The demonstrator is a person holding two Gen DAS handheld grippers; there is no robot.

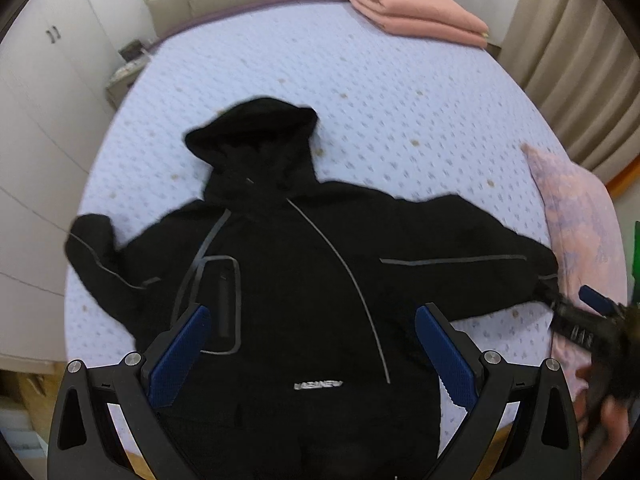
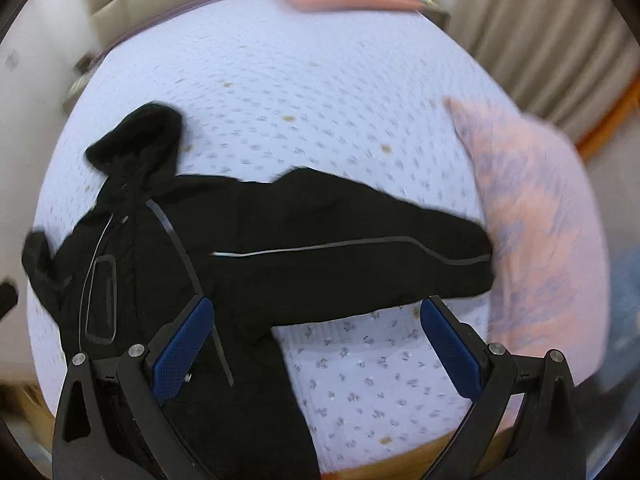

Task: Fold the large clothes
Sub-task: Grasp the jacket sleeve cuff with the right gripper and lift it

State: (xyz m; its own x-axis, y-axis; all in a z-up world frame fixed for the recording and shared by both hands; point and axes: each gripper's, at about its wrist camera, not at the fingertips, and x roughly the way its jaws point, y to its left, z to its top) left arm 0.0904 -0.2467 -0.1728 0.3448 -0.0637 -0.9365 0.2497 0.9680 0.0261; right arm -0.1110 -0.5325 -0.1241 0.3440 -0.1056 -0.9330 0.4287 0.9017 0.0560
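Here, both tongs (image 1: 314, 344) (image 2: 316, 340) gape empty above a flat, matte-black hooded jacket (image 1: 296, 264).

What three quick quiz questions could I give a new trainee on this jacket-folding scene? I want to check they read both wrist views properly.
1. True or false: the black hooded jacket lies spread out, front up, on the bed.
2. Which item does the jacket's sleeve cuff reach: A) the folded pink blanket, B) the pink patterned pillow, C) the curtain?
3. Fill in: both the left gripper and the right gripper are ____.

Key: 1 true; 2 B; 3 open.
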